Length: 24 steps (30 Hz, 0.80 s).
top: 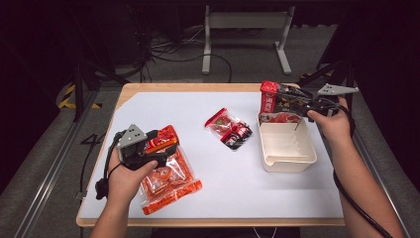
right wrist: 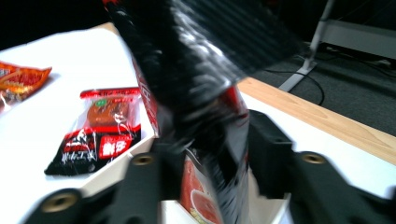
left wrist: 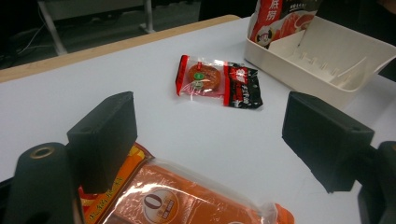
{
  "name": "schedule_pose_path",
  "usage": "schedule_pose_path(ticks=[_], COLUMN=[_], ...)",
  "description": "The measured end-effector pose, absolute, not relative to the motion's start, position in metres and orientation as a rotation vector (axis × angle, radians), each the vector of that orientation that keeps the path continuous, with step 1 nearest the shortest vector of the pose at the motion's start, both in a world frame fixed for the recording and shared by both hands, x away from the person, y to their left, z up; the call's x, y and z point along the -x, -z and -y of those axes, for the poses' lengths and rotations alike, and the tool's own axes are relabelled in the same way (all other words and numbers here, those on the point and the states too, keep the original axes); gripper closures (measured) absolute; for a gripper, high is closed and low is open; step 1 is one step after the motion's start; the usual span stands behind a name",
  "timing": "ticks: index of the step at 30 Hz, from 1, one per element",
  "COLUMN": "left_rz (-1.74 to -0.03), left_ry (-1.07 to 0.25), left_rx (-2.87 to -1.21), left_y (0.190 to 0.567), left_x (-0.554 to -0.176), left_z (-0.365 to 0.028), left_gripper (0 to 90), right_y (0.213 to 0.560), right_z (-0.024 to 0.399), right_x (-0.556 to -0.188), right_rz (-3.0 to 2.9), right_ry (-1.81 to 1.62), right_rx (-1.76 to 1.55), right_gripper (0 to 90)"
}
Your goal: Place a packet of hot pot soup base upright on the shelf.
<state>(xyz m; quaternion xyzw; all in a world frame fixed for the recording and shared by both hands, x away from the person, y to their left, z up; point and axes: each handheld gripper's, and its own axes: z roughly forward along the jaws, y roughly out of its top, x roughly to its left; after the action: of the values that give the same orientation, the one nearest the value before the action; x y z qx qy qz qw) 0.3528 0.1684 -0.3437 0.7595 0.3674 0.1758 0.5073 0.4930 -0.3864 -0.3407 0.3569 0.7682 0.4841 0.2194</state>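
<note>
A tall red and black snack packet stands on end at the far end of a white tray, and it looks blurred in the right gripper view. My right gripper reaches in from the right with its jaws on either side of the packet, set apart and open. My left gripper hovers open over a large orange snack bag. In the left gripper view its jaws stand wide apart above the bag, with nothing between them.
Two small packets, one clear with a red edge and one black, lie mid-table to the left of the tray. The tray has ribbed dividers inside. A wooden table edge and a metal stand lie beyond.
</note>
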Motion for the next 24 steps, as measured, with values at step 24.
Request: schedule_pose_path(ticks=[24], left_rz=[-0.922], left_ry=[-0.449], left_rx=[-1.821], left_y=[0.341], left_x=[-0.365], left_z=[-0.18], left_gripper=[15.6], right_y=[0.31], right_z=[0.396], right_x=[-0.423], right_rz=[-2.089], right_ry=[-1.299], right_rx=[-0.944], right_gripper=[33.7])
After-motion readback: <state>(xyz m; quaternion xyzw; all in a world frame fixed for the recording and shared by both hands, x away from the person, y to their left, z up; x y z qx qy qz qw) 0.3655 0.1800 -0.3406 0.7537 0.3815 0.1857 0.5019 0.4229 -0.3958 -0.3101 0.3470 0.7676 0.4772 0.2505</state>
